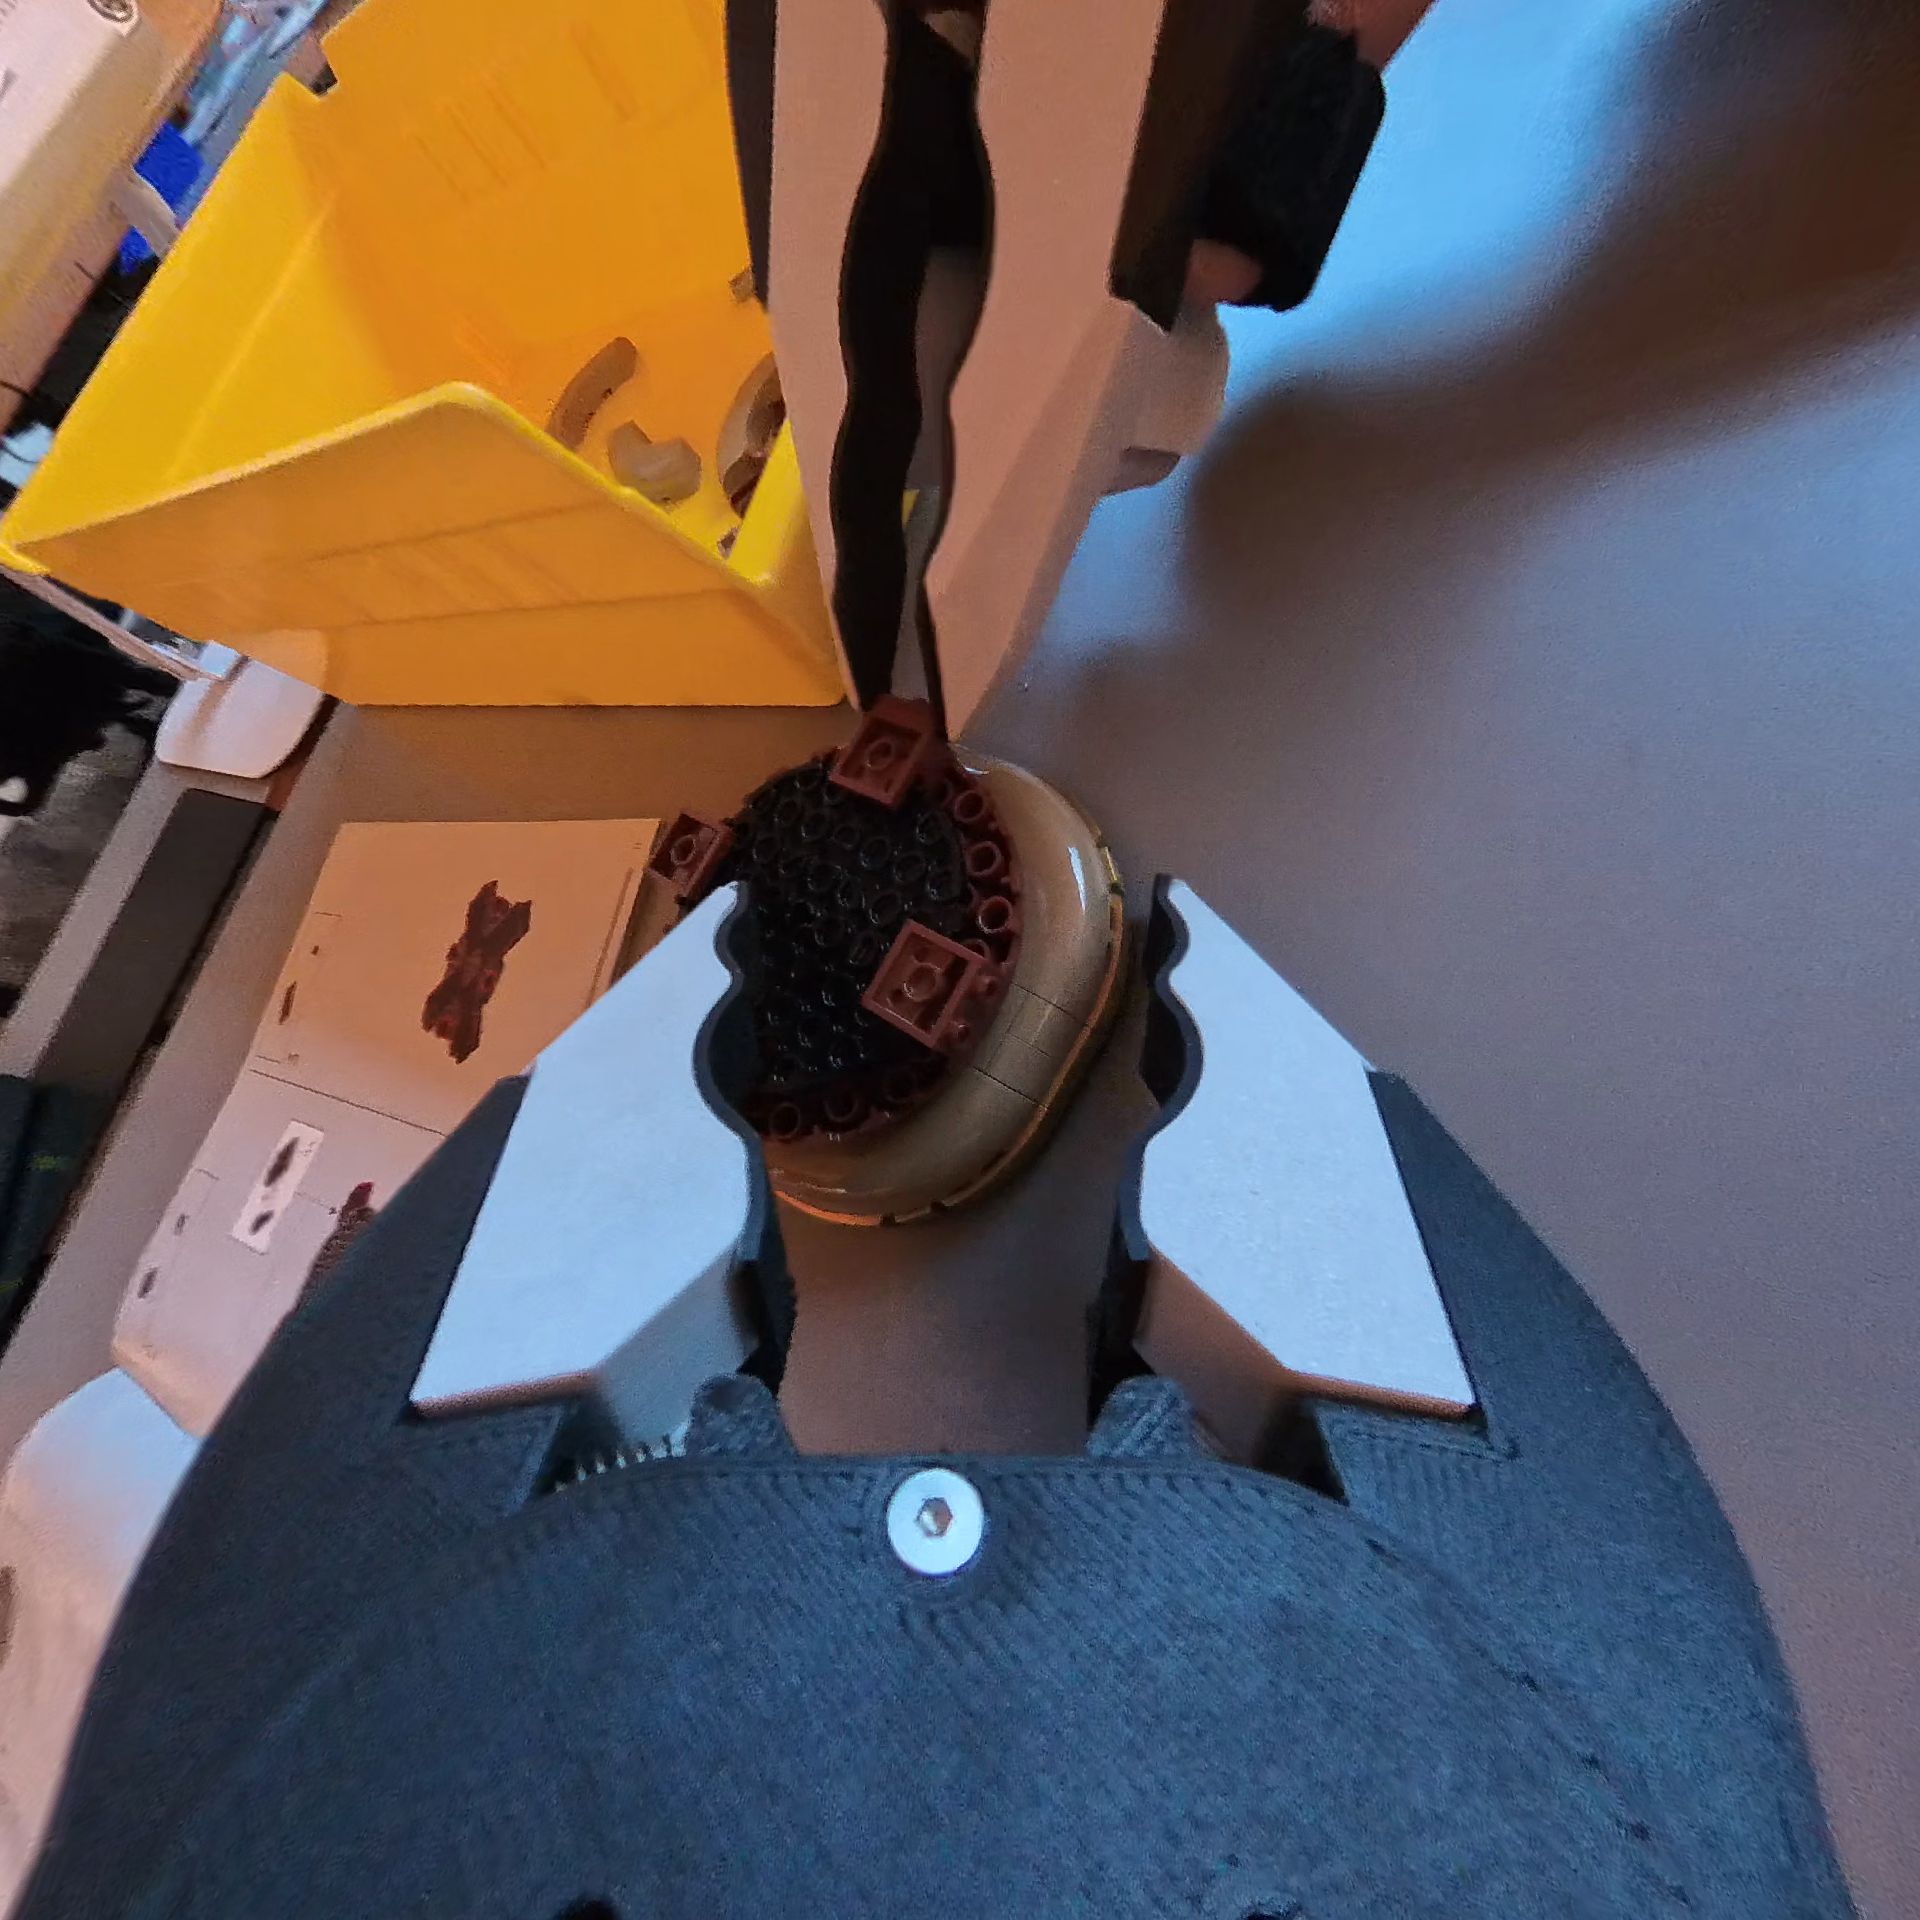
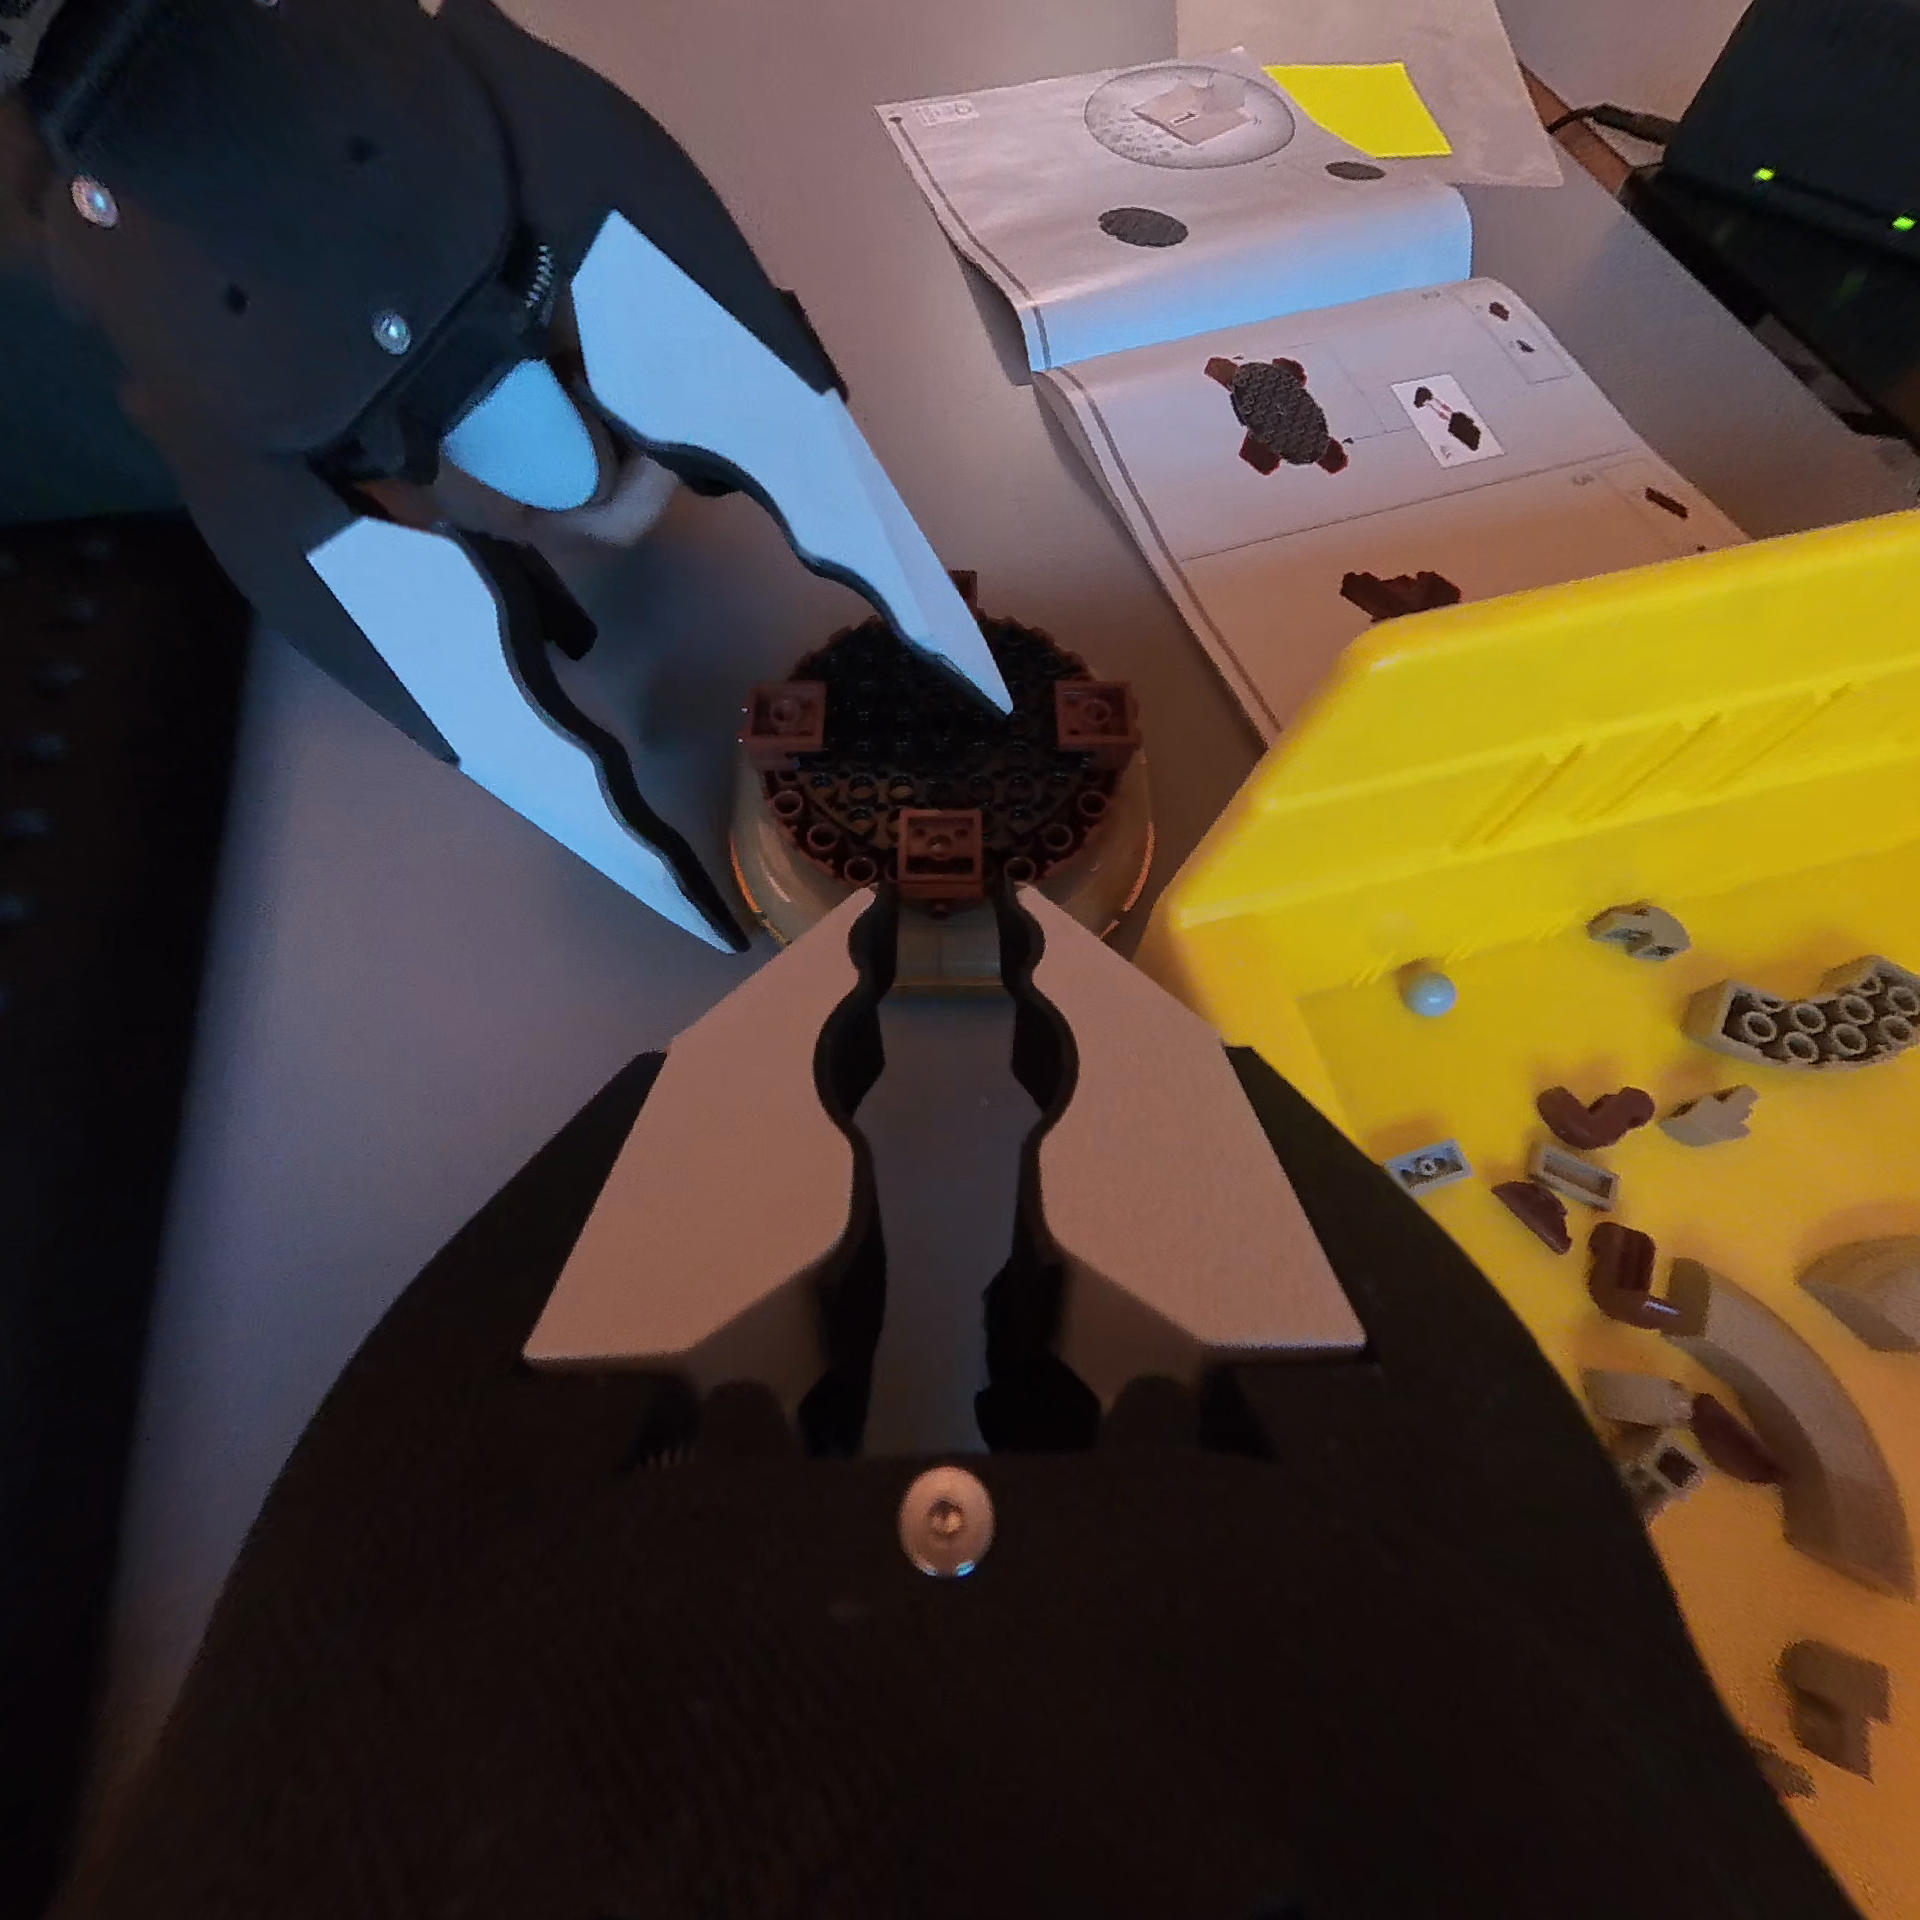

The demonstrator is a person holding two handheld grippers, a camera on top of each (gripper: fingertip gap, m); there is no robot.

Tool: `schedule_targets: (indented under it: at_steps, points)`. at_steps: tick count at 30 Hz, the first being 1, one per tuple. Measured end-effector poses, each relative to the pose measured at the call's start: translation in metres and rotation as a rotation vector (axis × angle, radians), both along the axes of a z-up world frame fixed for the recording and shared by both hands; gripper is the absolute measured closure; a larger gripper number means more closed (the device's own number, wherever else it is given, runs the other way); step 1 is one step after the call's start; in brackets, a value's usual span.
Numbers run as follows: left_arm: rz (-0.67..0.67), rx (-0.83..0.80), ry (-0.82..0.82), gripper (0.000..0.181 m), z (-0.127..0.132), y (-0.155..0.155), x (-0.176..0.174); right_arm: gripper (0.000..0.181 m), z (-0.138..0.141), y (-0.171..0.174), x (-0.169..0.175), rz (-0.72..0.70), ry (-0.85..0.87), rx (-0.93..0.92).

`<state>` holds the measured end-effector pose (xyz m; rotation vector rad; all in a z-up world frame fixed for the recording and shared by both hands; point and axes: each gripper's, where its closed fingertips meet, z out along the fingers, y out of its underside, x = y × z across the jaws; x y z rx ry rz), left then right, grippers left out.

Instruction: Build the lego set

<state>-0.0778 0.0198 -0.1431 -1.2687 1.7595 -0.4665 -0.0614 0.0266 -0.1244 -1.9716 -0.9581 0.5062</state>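
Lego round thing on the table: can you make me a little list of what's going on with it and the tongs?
model: round lego build, black studded top, tan ring below
brown pieces: three small square ones at its rim
right tongs: closed on the nearest brown square piece
left tongs: open, straddling the model
spare parts: yellow bin
guide: open instruction booklet
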Motion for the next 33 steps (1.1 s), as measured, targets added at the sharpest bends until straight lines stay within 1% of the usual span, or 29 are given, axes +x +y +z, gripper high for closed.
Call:
schedule_targets:
  at_steps: [1, 4, 9, 13, 15, 16, 17, 18, 19, 21, 22, 23, 24, 29, 33]
  points:
    - [0.002, 0.022, 0.004, 0.107, -0.001, 0.0, 0.0, 0.168, 0.0, -0.001, -0.001, 0.008, 0.008, -0.009]
    - [0.019, 0.015, -0.006, 0.109, 0.0, 0.001, 0.0, 0.169, 0.0, -0.002, -0.001, 0.02, -0.035, 0.02]
    - [-0.019, -0.076, -0.062, 0.113, 0.003, -0.006, -0.002, 0.169, -0.001, -0.009, 0.0, 0.035, -0.012, -0.042]
    - [-0.025, -0.079, -0.06, 0.113, 0.003, -0.009, -0.002, 0.168, -0.002, -0.014, 0.001, 0.047, -0.015, -0.051]
    - [-0.017, -0.085, -0.061, 0.113, 0.003, -0.007, -0.005, 0.169, -0.003, -0.016, 0.013, 0.034, -0.043, -0.056]
    - [-0.017, -0.089, -0.062, 0.113, 0.004, -0.006, -0.007, 0.169, 0.001, -0.017, 0.02, 0.02, -0.018, -0.048]
    - [-0.017, -0.092, -0.064, 0.113, 0.004, -0.006, -0.008, 0.169, 0.007, -0.019, 0.025, 0.016, 0.029, -0.049]
    - [-0.017, -0.092, -0.064, 0.114, 0.004, -0.006, -0.008, 0.168, 0.018, -0.025, 0.024, 0.05, 0.106, -0.042]
    - [-0.018, -0.088, -0.064, 0.114, 0.004, -0.006, -0.007, 0.168, 0.04, -0.035, 0.016, 0.125, 0.242, -0.025]
    - [-0.018, -0.088, -0.064, 0.114, 0.004, -0.006, -0.007, 0.168, 0.099, -0.059, 0.007, 0.287, 0.583, 0.003]
    - [-0.017, -0.089, -0.065, 0.114, 0.005, -0.007, -0.007, 0.169, 0.124, -0.069, 0.01, 0.357, 0.717, 0.013]
    - [-0.016, -0.091, -0.064, 0.113, 0.005, -0.007, -0.007, 0.169, 0.139, -0.075, 0.015, 0.395, 0.797, 0.029]
    - [-0.017, -0.095, -0.063, 0.112, 0.004, -0.008, -0.007, 0.169, 0.145, -0.077, 0.02, 0.406, 0.825, 0.049]
    - [-0.029, -0.114, -0.054, 0.109, 0.005, -0.011, -0.009, 0.169, 0.145, -0.077, 0.027, 0.399, 0.819, 0.072]
    - [-0.085, -0.175, -0.067, 0.114, 0.008, -0.024, -0.012, 0.169, 0.137, -0.06, 0.034, 0.322, 0.797, 0.081]
